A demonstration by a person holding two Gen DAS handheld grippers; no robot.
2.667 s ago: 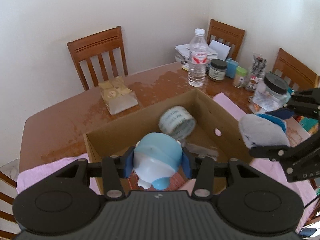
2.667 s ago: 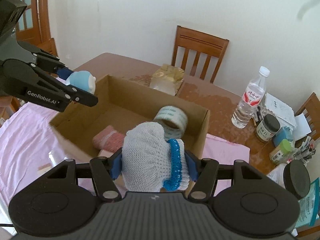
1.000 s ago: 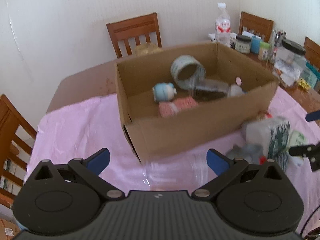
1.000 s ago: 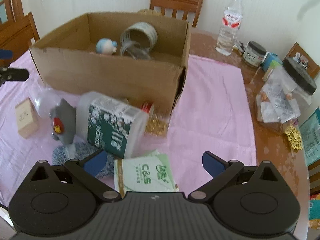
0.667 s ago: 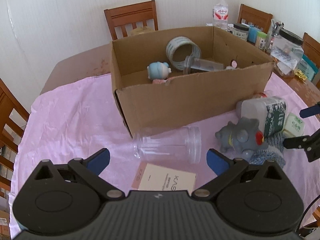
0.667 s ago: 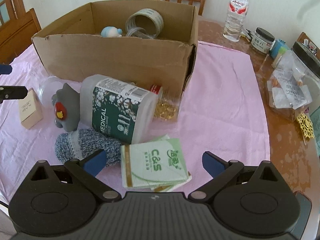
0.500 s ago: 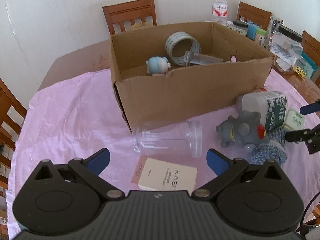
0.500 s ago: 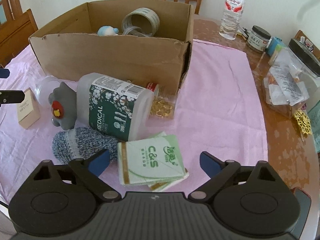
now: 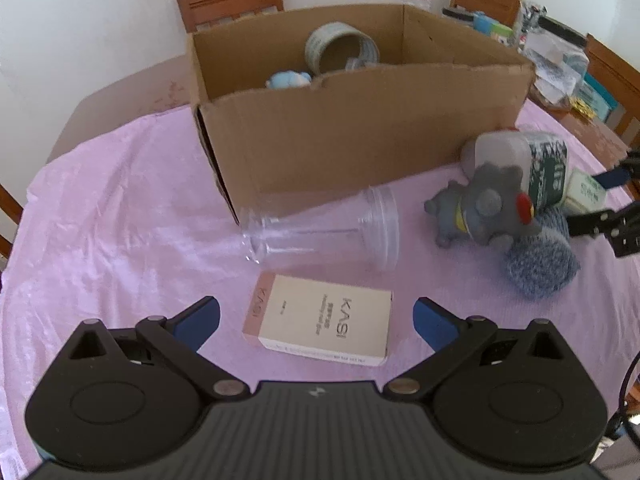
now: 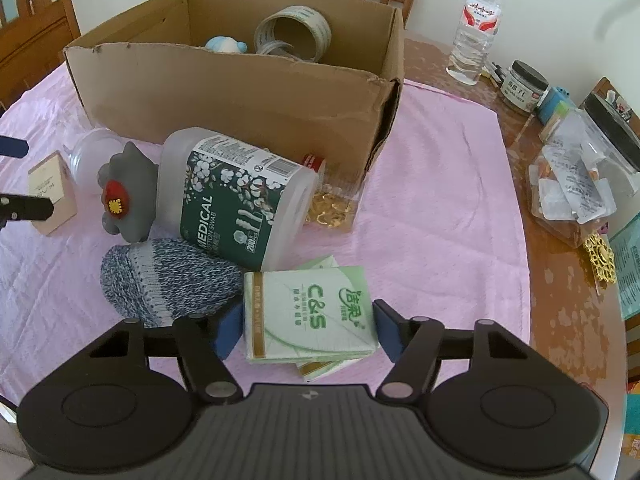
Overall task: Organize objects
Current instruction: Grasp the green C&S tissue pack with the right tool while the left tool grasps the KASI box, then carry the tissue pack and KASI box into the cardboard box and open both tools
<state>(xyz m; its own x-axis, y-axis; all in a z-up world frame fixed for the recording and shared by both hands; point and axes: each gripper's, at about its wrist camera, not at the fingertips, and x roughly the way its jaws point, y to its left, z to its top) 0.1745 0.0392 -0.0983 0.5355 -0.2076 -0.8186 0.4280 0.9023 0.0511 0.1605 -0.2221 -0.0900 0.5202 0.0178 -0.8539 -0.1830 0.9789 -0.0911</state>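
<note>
My right gripper is closing on a green C&S tissue pack lying on the pink cloth; both blue pads touch its sides. Just behind the pack lie a grey knitted sock, a Medical cotton swab tub on its side and a grey toy. My left gripper is open, low over a beige KASI box that sits between its fingers. A clear plastic cup lies beyond that. The cardboard box holds a tape roll and a blue toy.
A bag of gold trinkets leans at the carton's right corner. On bare wood to the right stand a water bottle, a small jar and a black-lidded clear jar. Wooden chairs ring the table.
Both grippers let go of the blue toy and glove and drew back from the carton. The left one sank over the KASI box. The right one's jaws narrowed onto the tissue pack.
</note>
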